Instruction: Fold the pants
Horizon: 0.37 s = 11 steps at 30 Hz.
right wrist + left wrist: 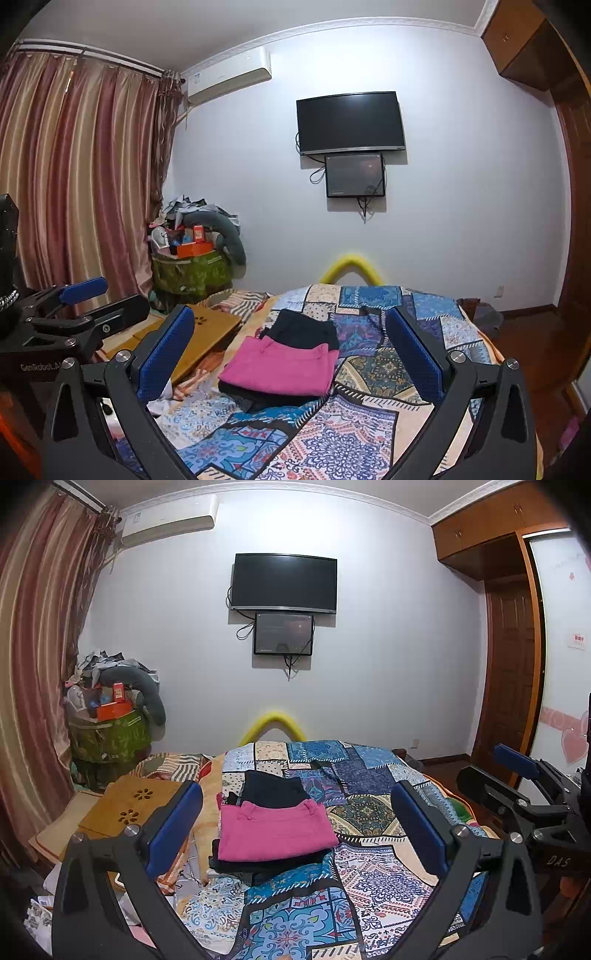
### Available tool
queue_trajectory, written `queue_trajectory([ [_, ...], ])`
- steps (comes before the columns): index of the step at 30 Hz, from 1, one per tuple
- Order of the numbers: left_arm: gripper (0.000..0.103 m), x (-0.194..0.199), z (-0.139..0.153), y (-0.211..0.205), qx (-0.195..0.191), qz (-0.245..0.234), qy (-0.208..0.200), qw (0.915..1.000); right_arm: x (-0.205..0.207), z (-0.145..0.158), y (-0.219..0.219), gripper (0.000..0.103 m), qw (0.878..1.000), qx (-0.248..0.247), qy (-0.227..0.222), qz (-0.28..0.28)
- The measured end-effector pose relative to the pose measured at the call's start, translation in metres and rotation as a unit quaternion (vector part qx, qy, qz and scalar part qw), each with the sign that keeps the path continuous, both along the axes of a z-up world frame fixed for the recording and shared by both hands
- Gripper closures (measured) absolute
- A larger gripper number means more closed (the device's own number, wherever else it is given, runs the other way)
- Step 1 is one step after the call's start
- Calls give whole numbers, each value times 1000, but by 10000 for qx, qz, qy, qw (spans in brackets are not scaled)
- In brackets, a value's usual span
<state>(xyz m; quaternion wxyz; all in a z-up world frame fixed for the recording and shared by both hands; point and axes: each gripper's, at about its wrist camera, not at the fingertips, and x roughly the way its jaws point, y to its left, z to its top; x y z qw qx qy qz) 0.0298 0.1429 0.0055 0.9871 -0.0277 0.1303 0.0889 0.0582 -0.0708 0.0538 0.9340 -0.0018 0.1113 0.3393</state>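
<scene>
I see the bed (369, 834) under its patchwork quilt, with a stack of folded pants on it: the pink pants (275, 830) on top, the dark pants (275, 786) just behind them. My left hand-held gripper (295, 827) is spread wide above the quilt, empty. My right hand-held gripper (291, 358) is equally wide, holding nothing.

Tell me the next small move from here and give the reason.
Probably lower the left tool toward the pink pants, or leave them if the stack is finished. Both tools are open, empty and above the bed; the right tool holds nothing either. The pink pants already lie folded on dark folded garments, so little folding seems left.
</scene>
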Motion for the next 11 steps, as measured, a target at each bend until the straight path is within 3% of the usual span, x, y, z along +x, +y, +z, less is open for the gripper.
queue_trajectory([
  [11, 0, 1, 1, -3, 5, -91, 35, 10000, 2, -2, -1, 0, 10000, 22, 65, -42],
])
